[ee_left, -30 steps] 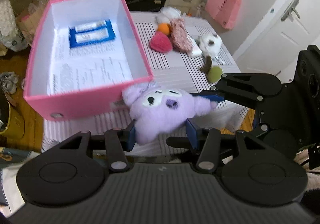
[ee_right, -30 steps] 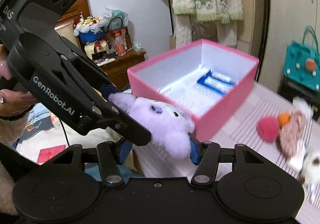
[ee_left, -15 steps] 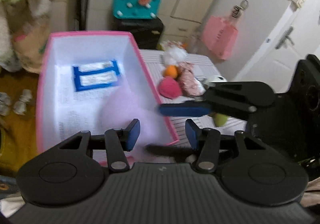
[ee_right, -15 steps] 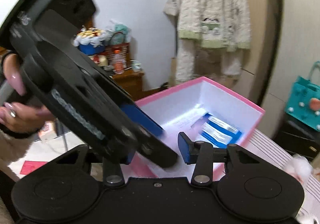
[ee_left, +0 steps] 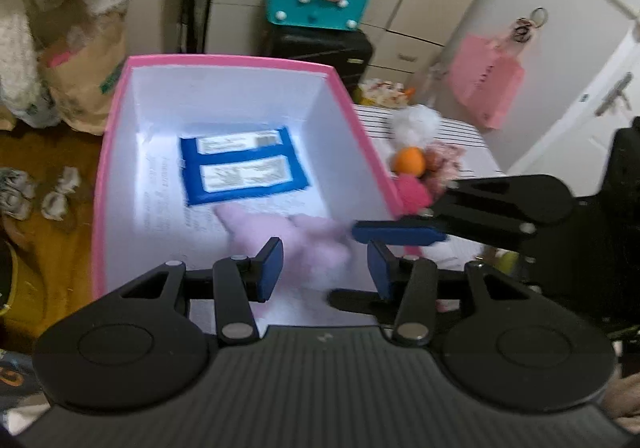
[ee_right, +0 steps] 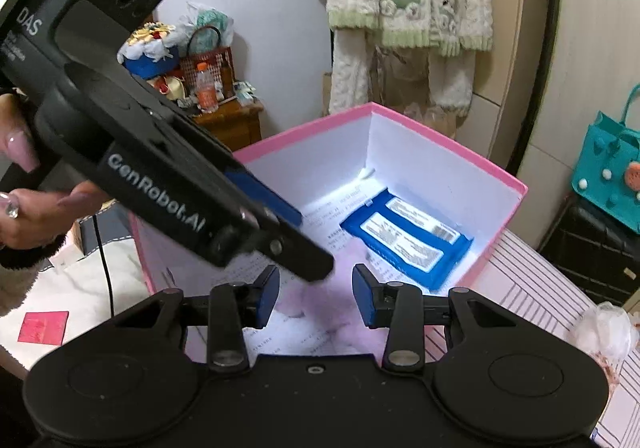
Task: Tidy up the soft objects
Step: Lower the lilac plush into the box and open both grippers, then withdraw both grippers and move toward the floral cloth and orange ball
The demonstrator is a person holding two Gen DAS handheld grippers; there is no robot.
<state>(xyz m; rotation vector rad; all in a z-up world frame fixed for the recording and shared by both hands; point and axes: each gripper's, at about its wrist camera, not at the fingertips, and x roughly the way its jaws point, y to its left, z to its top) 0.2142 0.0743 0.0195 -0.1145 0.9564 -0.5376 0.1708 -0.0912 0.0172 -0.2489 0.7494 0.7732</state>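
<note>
- pink box [ee_left: 120,151]: seen at left from above, white inside; a blue packet [ee_left: 240,167] is laid flat on its floor.
- purple plush toy [ee_left: 296,236]: blurred, now lying inside the box near the packet; a second ago it was clamped outside the near wall.
- left gripper [ee_left: 322,268]: fingers now spread, nothing held, poised over the box.
- right gripper [ee_right: 316,294]: fingers parted, empty, where the toy was earlier pinched.
- remaining soft toys [ee_left: 412,163]: left on the striped table [ee_left: 472,139], right of the box.
</note>
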